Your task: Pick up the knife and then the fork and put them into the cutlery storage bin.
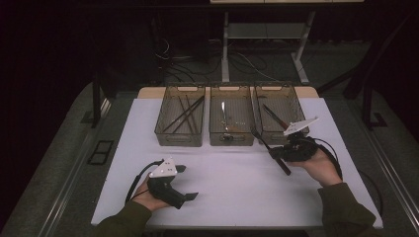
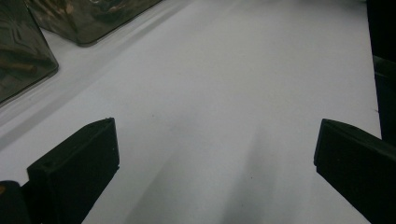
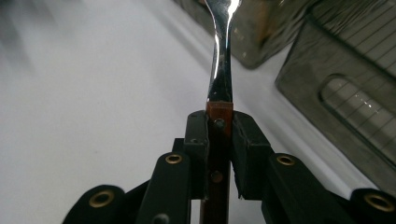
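Left gripper [image 1: 185, 182] near me, waiting wide apart | right gripper [image 1: 276, 154] squeezing fork [image 1: 269, 149] handle, I'm carrying it toward right bin [image 1: 296, 104], probably sorting

A fork [image 1: 269, 147] with a brown wooden handle and shiny metal neck is clamped at the handle. It tilts — tines toward the right bin [image 1: 281, 98] — above the white table [image 1: 237, 187].

The fork's [image 3: 220, 70] head, perhaps tined, is cut off by the top edge.
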`<action>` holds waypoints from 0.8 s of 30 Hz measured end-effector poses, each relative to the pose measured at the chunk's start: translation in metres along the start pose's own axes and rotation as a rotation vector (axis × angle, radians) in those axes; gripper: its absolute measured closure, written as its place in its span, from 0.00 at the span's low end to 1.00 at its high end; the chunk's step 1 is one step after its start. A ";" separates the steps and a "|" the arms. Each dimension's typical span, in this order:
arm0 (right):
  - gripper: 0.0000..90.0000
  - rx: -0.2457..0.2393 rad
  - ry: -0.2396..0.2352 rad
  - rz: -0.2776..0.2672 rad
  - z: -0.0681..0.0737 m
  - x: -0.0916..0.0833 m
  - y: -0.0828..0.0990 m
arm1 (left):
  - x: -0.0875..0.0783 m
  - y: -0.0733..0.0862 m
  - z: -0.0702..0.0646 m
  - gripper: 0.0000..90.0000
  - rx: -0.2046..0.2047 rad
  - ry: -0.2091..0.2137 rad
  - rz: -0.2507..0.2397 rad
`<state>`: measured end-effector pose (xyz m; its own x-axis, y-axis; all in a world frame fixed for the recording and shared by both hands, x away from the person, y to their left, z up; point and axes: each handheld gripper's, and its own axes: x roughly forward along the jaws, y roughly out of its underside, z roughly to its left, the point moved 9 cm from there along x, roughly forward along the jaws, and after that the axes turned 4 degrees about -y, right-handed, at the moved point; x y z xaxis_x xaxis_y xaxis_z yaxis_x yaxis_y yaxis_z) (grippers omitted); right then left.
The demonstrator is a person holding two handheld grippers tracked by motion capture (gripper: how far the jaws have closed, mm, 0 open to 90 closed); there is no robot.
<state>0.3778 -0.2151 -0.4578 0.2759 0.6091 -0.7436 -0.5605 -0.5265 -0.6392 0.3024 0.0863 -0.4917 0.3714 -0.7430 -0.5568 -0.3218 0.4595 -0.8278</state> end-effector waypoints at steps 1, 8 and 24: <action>0.86 0.001 0.001 -0.016 -0.002 -0.002 -0.001 | 0.000 0.000 0.000 0.00 -0.001 0.000 0.000; 0.86 0.014 0.016 -0.133 -0.011 -0.019 -0.009 | 0.000 0.000 0.000 0.00 -0.003 -0.001 0.001; 0.86 0.049 0.077 -0.322 -0.032 -0.052 -0.026 | 0.001 0.001 0.001 0.00 -0.006 -0.003 0.003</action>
<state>0.4026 -0.2522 -0.4090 0.5018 0.6924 -0.5184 -0.4711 -0.2839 -0.8351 0.3033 0.0861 -0.4928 0.3726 -0.7403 -0.5596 -0.3286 0.4587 -0.8256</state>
